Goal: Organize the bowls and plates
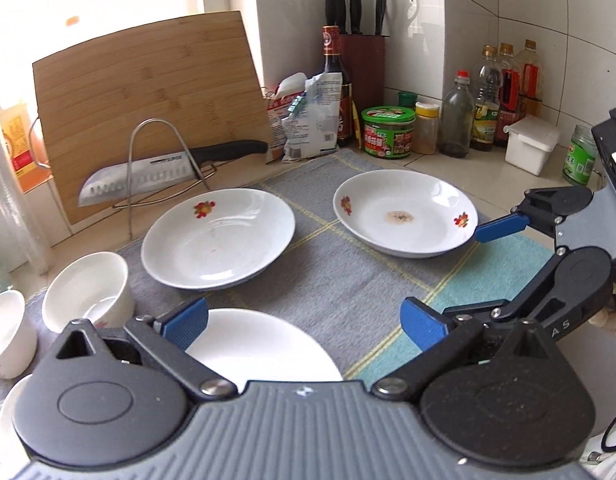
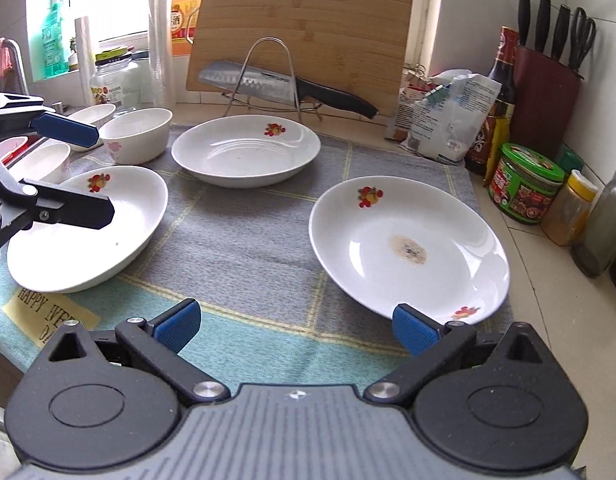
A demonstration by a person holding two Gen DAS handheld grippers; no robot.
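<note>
The left gripper (image 1: 303, 322) has its jaws spread wide with nothing gripped, above a white plate (image 1: 263, 348) at the lower centre of its view. The right gripper (image 2: 295, 326) is likewise wide open and empty, its right pad just beside the stained plate (image 2: 408, 248) at centre right. A third plate (image 2: 245, 150) lies upper centre, with bowls (image 2: 137, 134) at upper left on the grey cloth (image 2: 243, 248).

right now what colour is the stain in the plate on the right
Brownish with dark specks, at the centre of the plate; the right wrist view shows it best.
</note>
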